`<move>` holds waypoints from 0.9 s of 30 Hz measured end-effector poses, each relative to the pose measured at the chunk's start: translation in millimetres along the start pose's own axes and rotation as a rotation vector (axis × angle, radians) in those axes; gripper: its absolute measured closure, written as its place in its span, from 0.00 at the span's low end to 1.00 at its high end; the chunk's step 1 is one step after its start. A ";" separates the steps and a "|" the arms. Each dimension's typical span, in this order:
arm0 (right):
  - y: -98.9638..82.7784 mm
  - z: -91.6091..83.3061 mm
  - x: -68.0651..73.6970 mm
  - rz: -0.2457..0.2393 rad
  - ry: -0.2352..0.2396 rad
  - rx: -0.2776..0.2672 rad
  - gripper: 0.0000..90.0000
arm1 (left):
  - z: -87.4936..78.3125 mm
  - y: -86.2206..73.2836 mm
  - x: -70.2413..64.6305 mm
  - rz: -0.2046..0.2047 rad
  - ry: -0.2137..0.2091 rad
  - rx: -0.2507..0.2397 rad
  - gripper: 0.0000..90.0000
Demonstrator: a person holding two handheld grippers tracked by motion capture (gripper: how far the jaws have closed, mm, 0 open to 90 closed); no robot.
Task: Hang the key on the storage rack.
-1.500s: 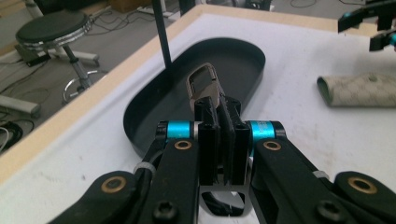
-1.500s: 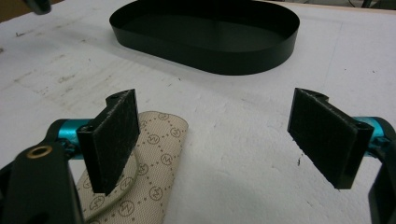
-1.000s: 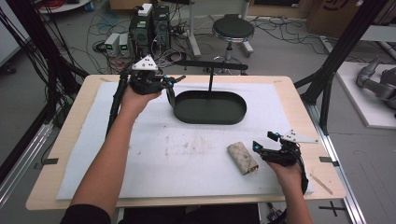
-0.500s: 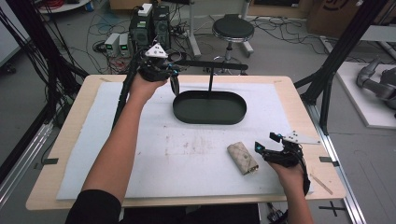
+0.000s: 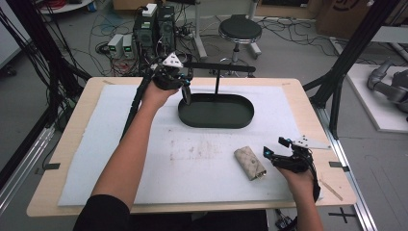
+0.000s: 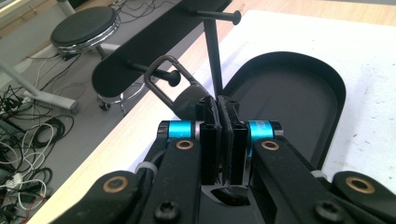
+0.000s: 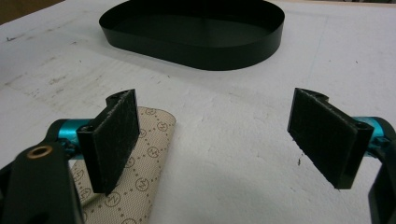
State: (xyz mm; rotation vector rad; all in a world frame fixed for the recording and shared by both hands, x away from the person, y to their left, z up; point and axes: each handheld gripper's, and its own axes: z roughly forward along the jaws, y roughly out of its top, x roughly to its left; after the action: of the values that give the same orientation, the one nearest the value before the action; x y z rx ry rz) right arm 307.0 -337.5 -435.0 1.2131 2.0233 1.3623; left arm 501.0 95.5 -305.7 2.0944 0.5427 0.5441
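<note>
On the beige pouch [image 7: 135, 172] a repeating monogram print shows, letters too small to read; it lies on the white mat [image 5: 144, 159] just left of the right gripper [image 7: 215, 140], whose jaws are spread with nothing between. Left gripper [image 6: 219, 105] is pressed together, pinching a dark keyring clip [image 6: 170, 84] at the stand's peg [image 6: 154, 72], over the black oval tray [image 5: 216, 110]. Wooden table [image 5: 308, 96]; stool [image 5: 239, 29] and cables [image 5: 62, 43] on grey floor.
</note>
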 end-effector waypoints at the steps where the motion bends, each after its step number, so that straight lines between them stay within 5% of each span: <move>1: 0.0 -0.1 0.1 0.000 0.001 0.000 0.19 | 2.5 0.7 0.2 0.000 0.000 0.005 0.97; 8: -1.1 -1.8 -1.4 0.006 -0.003 0.001 0.19 | 15.3 2.6 2.5 0.004 0.015 0.028 0.96; 14: -1.7 -2.9 -2.8 0.011 -0.007 0.001 0.19 | 17.7 -2.9 2.6 0.003 0.000 0.047 0.80; 25: -2.1 -2.9 0.3 0.008 -0.006 0.012 0.19 | -8.0 -32.8 -1.2 -0.070 -0.045 0.028 0.62; 27: -2.5 -3.0 0.4 0.004 -0.008 0.016 0.19 | -14.2 -38.0 -1.4 -0.086 -0.063 0.016 0.52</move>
State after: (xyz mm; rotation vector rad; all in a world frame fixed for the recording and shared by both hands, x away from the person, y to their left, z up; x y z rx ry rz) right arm 303.5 -339.1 -435.9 1.2278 2.0310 1.3440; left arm 485.2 123.5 -330.4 2.0852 0.5990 0.4241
